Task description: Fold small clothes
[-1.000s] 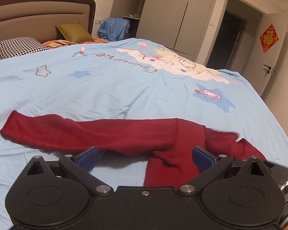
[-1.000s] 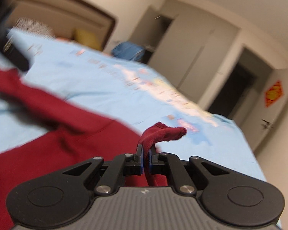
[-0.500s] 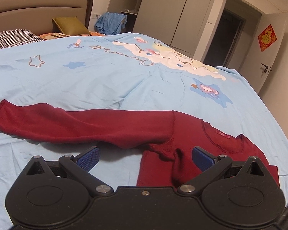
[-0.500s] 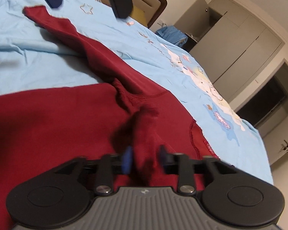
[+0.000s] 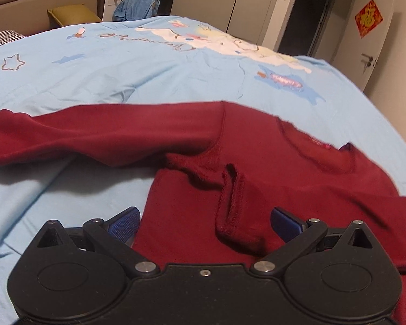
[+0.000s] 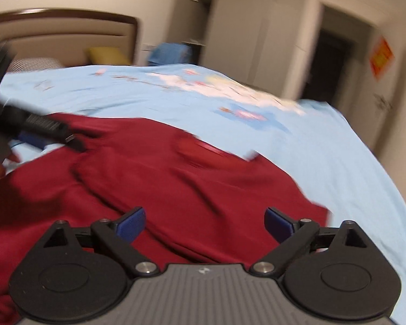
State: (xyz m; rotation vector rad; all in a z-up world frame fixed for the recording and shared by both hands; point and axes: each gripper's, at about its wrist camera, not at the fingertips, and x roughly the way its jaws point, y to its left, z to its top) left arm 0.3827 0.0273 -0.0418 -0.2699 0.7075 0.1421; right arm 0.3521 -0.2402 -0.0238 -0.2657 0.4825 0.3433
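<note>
The red sweater (image 5: 270, 168) lies flat on the light-blue bedsheet (image 5: 149, 73), one sleeve (image 5: 94, 132) stretched to your left, the other sleeve's cuff (image 5: 230, 203) folded onto the chest. Your left gripper (image 5: 204, 223) hovers over that cuff, fingers apart, nothing between them. Your right gripper (image 6: 204, 223) has jaws opening, clear of cloth. Risk: closing low may pinch two layers and drag the fold askew. The neck label (image 5: 318, 142) and sheet lettering are unreadable.
</note>
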